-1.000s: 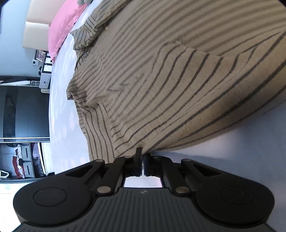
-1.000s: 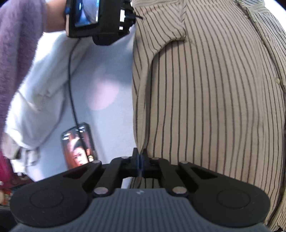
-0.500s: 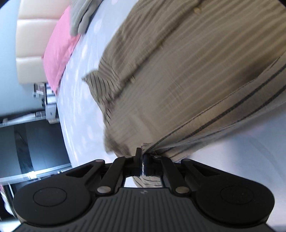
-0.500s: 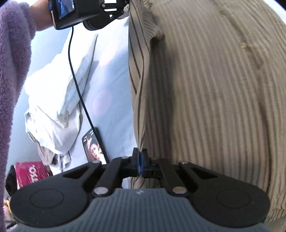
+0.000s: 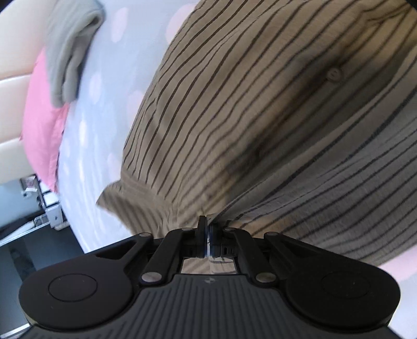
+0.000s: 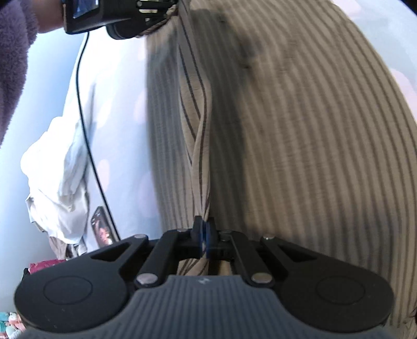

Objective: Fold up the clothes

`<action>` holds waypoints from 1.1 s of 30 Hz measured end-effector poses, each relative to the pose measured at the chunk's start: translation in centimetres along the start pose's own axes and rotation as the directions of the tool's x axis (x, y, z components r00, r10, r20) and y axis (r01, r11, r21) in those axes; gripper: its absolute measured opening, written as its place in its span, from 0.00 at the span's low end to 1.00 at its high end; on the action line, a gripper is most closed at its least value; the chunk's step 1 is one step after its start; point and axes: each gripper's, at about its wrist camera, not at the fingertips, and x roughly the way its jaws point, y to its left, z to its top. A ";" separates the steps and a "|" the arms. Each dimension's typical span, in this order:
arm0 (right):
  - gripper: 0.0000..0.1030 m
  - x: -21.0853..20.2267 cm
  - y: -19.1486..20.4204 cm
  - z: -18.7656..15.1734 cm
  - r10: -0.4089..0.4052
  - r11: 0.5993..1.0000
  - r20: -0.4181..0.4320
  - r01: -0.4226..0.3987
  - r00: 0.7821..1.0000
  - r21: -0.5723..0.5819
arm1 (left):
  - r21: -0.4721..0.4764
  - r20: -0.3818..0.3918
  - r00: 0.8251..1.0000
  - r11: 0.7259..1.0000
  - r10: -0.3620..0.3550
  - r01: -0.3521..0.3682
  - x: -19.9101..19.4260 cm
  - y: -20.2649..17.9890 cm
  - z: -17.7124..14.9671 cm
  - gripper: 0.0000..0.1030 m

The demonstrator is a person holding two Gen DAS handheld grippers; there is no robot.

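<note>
A tan shirt with dark stripes point(image 5: 260, 109) lies spread on the pale dotted bed sheet point(image 5: 104, 86). My left gripper point(image 5: 207, 224) is shut on the shirt's edge, with a fold of cloth pinched between its pads. My right gripper point(image 6: 203, 224) is shut on the same striped shirt point(image 6: 299, 130), gripping a raised, twisted edge of fabric. In the right wrist view the left gripper point(image 6: 156, 13) appears at the top, also clamped on that lifted edge, held by a hand in a purple fuzzy sleeve point(image 6: 13, 65).
A grey folded garment point(image 5: 70, 52) and a pink pillow point(image 5: 41, 122) lie by the cream headboard point(image 5: 10, 99). A crumpled white garment point(image 6: 57, 182), a phone point(image 6: 103, 229) and a black cable point(image 6: 86, 125) lie on the sheet left of the shirt.
Both grippers have carried the shirt's edge across the bed, folding it over the shirt's body. Both views have rolled; the grey garment and pillow have come into the left view.
</note>
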 end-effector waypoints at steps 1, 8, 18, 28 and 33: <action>0.02 0.1 -0.5 0.1 -0.001 1.000 -0.002 0.001 1.000 0.010 | 0.007 -0.001 1.000 1.000 -0.014 0.014 0.5 0.2 0.4 0.00; 0.03 0.5 -2.9 1.0 -0.032 0.999 -0.014 0.033 0.999 0.025 | -0.038 -0.040 0.997 0.998 -0.058 0.057 3.1 -0.1 1.8 0.08; 0.09 -0.6 -2.7 -0.2 -0.161 0.987 -0.004 0.160 0.987 -0.019 | -0.269 -0.034 0.999 0.963 0.000 -0.009 -2.1 -1.1 0.3 0.34; 0.23 -5.0 -1.6 -2.6 -0.230 0.955 0.042 0.234 0.972 -0.180 | -0.541 0.007 0.999 0.840 -0.048 0.044 -13.1 -5.6 0.9 0.34; 0.25 -6.1 -0.7 -4.6 -0.280 0.894 0.034 0.274 0.959 -0.356 | -0.635 0.063 0.993 0.763 -0.102 0.119 -18.2 -8.0 2.6 0.34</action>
